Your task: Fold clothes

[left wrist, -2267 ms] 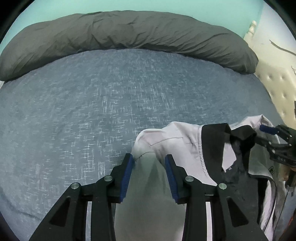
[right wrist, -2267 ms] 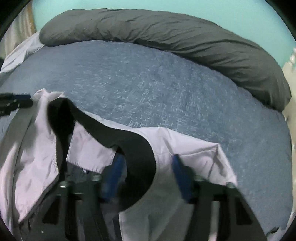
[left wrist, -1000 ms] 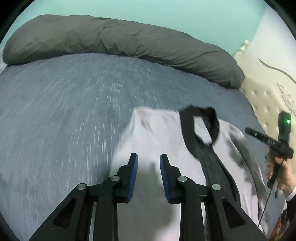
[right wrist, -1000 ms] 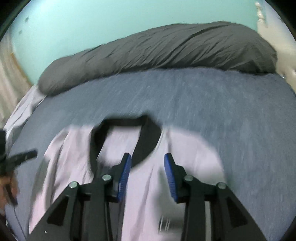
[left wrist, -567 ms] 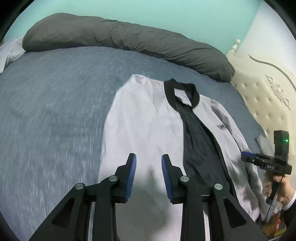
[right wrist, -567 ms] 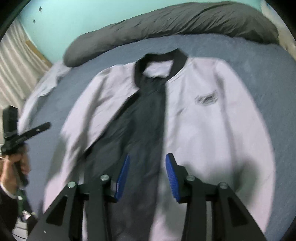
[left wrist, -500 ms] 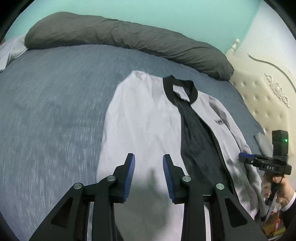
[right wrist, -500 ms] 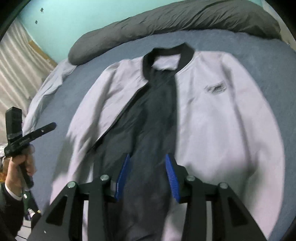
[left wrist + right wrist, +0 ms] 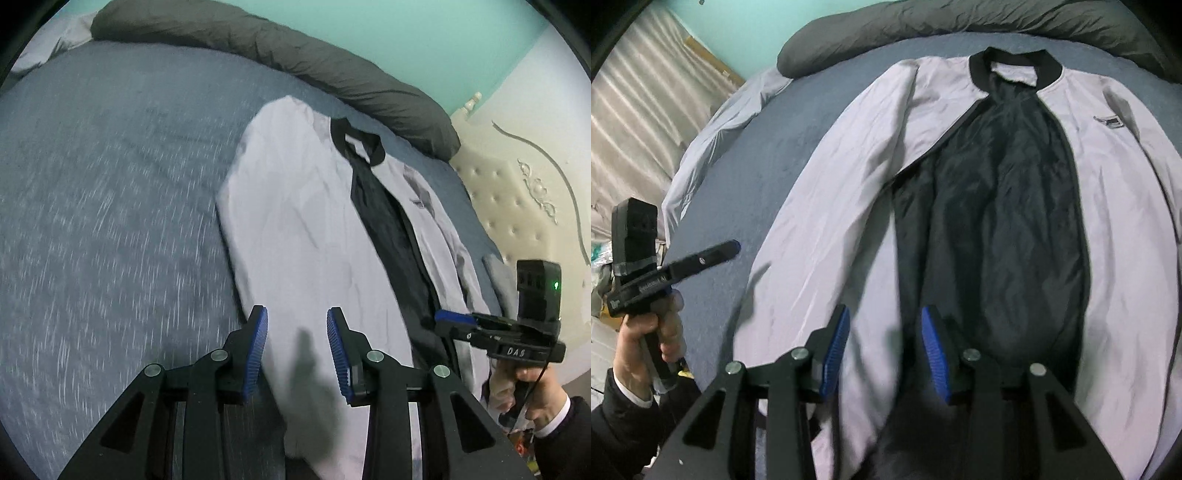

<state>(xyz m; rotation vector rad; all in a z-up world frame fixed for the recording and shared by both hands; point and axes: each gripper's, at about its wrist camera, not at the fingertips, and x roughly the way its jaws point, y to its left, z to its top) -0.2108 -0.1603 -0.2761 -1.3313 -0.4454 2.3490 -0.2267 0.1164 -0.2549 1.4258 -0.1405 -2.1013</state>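
— Heathered blue bedsheet (image 9: 110, 206), soft weave. What lies on it?

— One jacket (image 9: 831, 206), smooth pale-lilac shell, crinkled black lining, lying open and flat, long axis running away, ribbed collar (image 9: 1015, 62) far. Left gripper (image 9: 295, 350) and right gripper (image 9: 882, 347) both gape, empty. One long grey pillow (image 9: 295, 55) beyond.

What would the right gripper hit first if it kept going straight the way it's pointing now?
Most likely the jacket spread on the bed: the open right gripper points at its front edge beside the dark lining. Height above it is unclear.
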